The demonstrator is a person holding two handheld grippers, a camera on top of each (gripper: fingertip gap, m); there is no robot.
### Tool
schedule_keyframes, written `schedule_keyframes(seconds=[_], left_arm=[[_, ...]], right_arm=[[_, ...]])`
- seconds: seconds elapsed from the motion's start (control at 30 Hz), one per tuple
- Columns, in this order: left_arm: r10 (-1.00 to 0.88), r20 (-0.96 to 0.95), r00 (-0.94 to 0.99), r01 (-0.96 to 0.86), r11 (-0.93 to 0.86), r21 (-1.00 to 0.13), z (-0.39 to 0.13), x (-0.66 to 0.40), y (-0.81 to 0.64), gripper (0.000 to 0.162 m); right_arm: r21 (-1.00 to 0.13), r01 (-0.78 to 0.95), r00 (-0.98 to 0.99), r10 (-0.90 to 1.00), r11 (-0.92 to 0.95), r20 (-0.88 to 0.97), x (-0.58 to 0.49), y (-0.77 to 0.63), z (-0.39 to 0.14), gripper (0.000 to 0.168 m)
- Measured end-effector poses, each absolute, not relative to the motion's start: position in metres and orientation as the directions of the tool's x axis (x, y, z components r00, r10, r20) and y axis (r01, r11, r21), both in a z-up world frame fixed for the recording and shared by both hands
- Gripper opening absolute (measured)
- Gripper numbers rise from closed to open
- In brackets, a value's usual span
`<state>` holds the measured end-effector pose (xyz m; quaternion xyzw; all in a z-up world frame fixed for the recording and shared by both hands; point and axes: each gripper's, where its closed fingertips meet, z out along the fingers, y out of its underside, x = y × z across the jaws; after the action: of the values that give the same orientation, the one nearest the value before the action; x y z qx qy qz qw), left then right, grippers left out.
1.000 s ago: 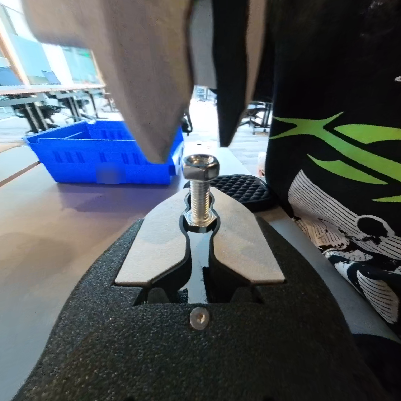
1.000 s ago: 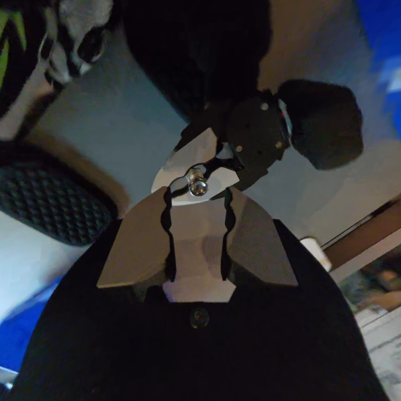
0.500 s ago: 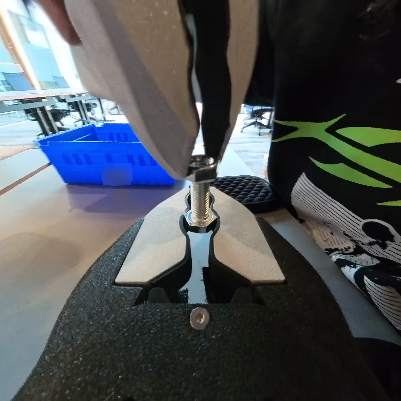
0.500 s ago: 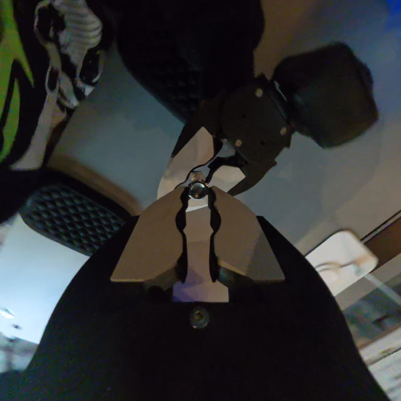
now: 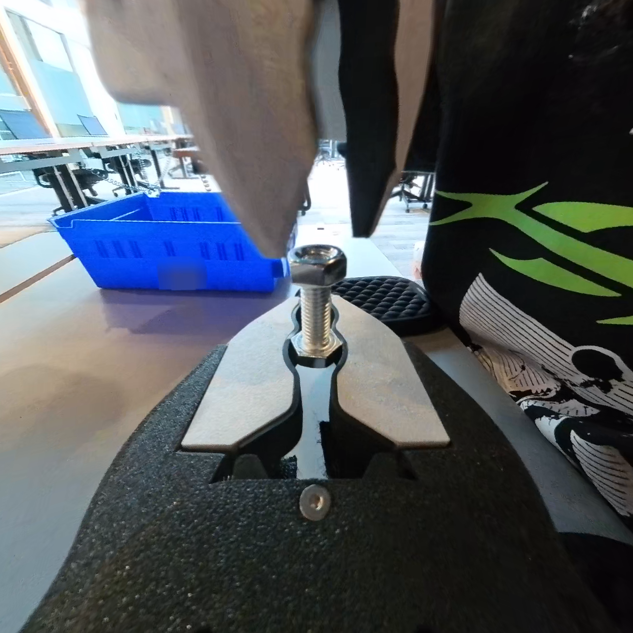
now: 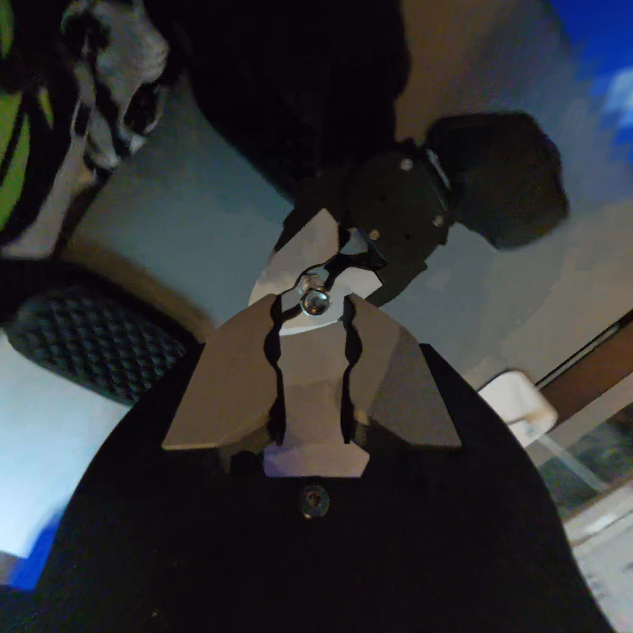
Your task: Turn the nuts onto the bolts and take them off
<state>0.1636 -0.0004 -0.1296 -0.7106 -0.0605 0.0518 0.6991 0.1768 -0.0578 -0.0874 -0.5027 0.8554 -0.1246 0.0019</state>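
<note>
My left gripper [image 5: 315, 303] is shut on the hex head of a silver bolt [image 5: 314, 320] and holds it upright above the table. A silver nut [image 5: 317, 265] sits at the top end of the thread. My right gripper [image 5: 318, 239] hangs just above the nut, pointing down, jaws apart and blurred. In the right wrist view my right gripper [image 6: 311, 300] is open, with the nut [image 6: 315, 303] between its fingertips and not gripped. The left gripper [image 6: 346, 281] shows beyond it, holding the bolt.
A blue plastic bin [image 5: 164, 246] stands on the grey table [image 5: 68, 359] at the back left. A black textured pad [image 5: 380, 298] lies behind the bolt. A person's torso in a black printed shirt [image 5: 531, 239] fills the right side. A white object [image 6: 513, 400] lies at the right. The tips of one gripper are about 7 centimeters away from the tips of the other.
My right gripper came down and shut on the nut half a second ago. It has now opened and lifted slightly off it. The left gripper and bolt have stayed put.
</note>
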Motion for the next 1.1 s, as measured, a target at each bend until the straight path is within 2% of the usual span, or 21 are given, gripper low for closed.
schedule_keyframes(seconds=[0.03,0.1,0.17,0.23,0.33,0.47,0.57,0.63,0.7,0.83,0.97,1.03,1.1], left_arm=[[0.156,0.01,0.988,0.013,-0.015,-1.0,-0.13,0.164,0.0,0.012],[0.151,0.01,0.989,0.013,-0.015,-1.0,-0.13,0.165,0.0,0.012],[0.147,0.009,0.989,0.012,-0.015,-1.0,-0.129,0.165,0.0,0.012],[0.144,0.011,0.99,0.013,-0.015,-1.0,-0.13,0.166,0.0,0.012],[0.148,0.012,0.989,0.014,-0.011,-1.0,-0.129,0.165,0.0,0.012],[0.18,0.012,0.984,0.013,-0.007,-1.0,-0.128,0.161,-0.003,0.012],[0.212,0.015,0.977,0.017,-0.009,-1.0,-0.129,0.156,-0.005,0.012],[0.212,0.013,0.977,0.017,-0.016,-1.0,-0.13,0.156,-0.004,0.012],[0.204,0.012,0.979,0.017,-0.021,-1.0,-0.131,0.158,-0.002,0.012],[0.188,0.017,0.982,0.019,-0.007,-1.0,-0.129,0.16,-0.003,0.012],[0.172,0.015,0.985,0.017,-0.009,-1.0,-0.129,0.162,-0.001,0.012],[0.167,0.014,0.986,0.017,-0.011,-1.0,-0.129,0.163,0.0,0.012],[0.163,0.014,0.987,0.016,-0.011,-1.0,-0.129,0.163,0.0,0.012]], right_arm=[[-0.185,-0.909,-0.401,-0.906,0.375,0.137,0.177,-0.056,-0.089,0.033],[-0.148,-0.951,-0.292,-0.948,0.273,0.128,0.178,-0.054,-0.091,0.03],[-0.149,-0.95,-0.289,-0.952,0.273,0.102,0.179,-0.058,-0.093,0.029],[-0.152,-0.949,-0.29,-0.954,0.277,0.073,0.178,-0.059,-0.094,0.017],[-0.174,-0.938,-0.318,-0.945,0.301,0.078,0.178,-0.06,-0.094,0.017],[-0.203,-0.816,-0.563,-0.823,0.541,0.072,0.174,-0.063,-0.093,0.017],[-0.228,-0.546,-0.833,-0.552,0.806,0.044,0.17,-0.066,-0.094,0.017],[-0.24,-0.43,-0.899,-0.438,0.87,0.022,0.17,-0.064,-0.095,0.017],[-0.244,-0.427,-0.9,-0.435,0.871,0.023,0.17,-0.062,-0.095,0.021],[-0.262,-0.562,-0.818,-0.574,0.784,0.036,0.176,-0.066,-0.091,0.037],[-0.159,-0.856,-0.513,-0.848,0.492,0.136,0.17,-0.06,-0.087,0.034],[-0.118,-0.93,-0.362,-0.924,0.348,0.126,0.17,-0.054,-0.089,0.031],[-0.117,-0.946,-0.313,-0.946,0.302,0.089,0.172,-0.053,-0.093,0.028]])
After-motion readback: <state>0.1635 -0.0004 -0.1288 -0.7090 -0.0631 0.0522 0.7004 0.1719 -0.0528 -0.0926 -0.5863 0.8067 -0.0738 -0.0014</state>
